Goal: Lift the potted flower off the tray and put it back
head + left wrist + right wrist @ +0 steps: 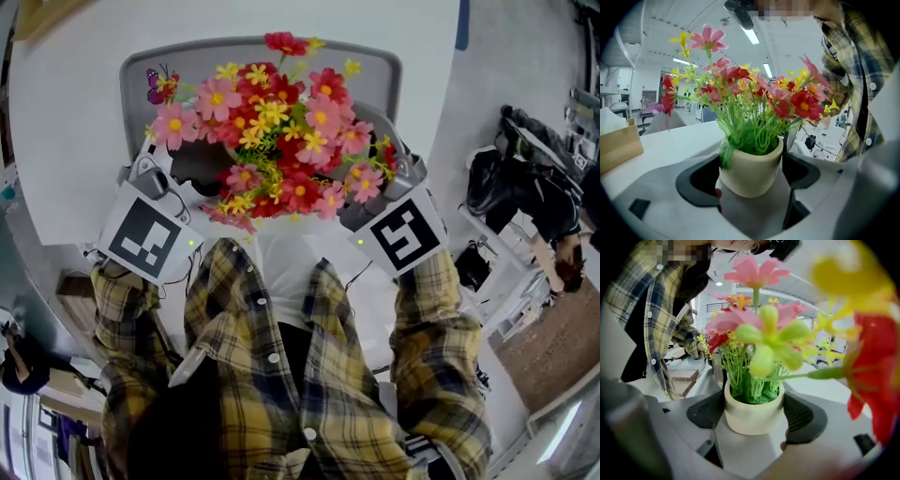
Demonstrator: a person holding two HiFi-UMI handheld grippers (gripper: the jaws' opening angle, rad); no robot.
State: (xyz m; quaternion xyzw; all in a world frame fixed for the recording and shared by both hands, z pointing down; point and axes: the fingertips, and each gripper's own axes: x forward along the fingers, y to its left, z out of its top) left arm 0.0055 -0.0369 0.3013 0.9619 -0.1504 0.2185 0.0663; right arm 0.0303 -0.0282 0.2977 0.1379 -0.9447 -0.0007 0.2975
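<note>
We find the left claw (751,180) and the right claw (754,423) both clamped on the potted flower (272,131), at its cream pot (752,166). It is over the grey tray (380,66) on the white counter (66,122). We cannot tell whether it is seated. Risk: unequal pull tips the smooth pot, and it slips.

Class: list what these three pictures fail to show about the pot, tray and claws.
Pot: in the head view, flowers cover it.
Pot's base on the tray or off it: flowers block the head view; the left claw and right claw block their own views below it.
Tray's near edge: head view, behind flowers.
Right gripper view: the nearest flowers are blurred.
</note>
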